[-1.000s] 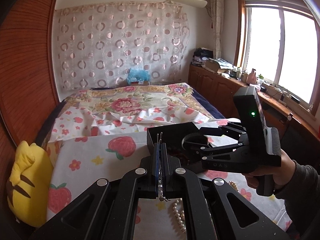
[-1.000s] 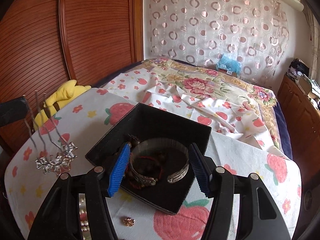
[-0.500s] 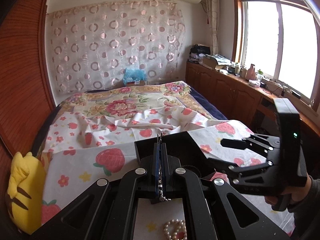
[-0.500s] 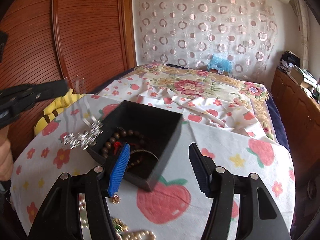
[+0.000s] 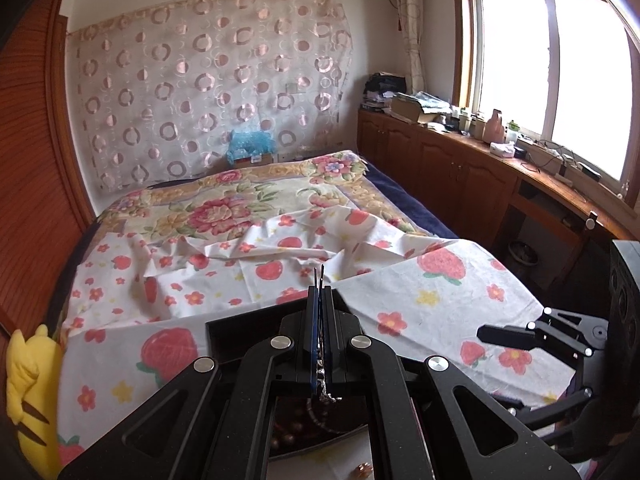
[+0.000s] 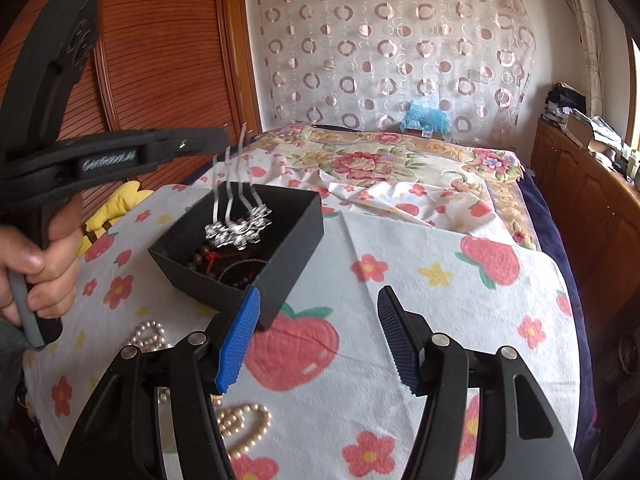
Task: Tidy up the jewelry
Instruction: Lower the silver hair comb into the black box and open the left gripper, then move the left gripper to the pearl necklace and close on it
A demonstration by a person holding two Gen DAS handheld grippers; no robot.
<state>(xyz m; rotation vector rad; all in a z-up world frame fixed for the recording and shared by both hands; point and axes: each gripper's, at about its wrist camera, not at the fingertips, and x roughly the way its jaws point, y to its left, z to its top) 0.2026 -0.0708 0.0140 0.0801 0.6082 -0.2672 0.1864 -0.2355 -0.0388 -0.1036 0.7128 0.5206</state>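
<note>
A black jewelry box (image 6: 288, 240) sits on the strawberry-print cloth (image 6: 440, 320). Brown beads (image 6: 199, 259) lie inside it. My left gripper (image 6: 218, 142) is shut on the prongs of a silver hair comb (image 6: 238, 229), whose flowered end hangs just over the box's opening. In the left wrist view the left gripper (image 5: 320, 292) shows closed blue pads with the comb's silver tip (image 5: 326, 396) below them, above the box (image 5: 240, 320). My right gripper (image 6: 318, 336) stands open to the right of the box with nothing between its pads; its left pad is at the box's near corner.
Pearl strands (image 6: 240, 428) lie on the cloth near the front edge, more pearls (image 6: 150, 334) left of the box. A small gold piece (image 5: 362, 470) lies close by. A yellow plush toy (image 5: 28, 392) sits at the left. Wooden cabinets (image 5: 460, 168) line the right wall.
The left gripper has carried the hair comb rightward from beside the box to over its opening. The right gripper, earlier over the bangle in the box, has moved right, off the box.
</note>
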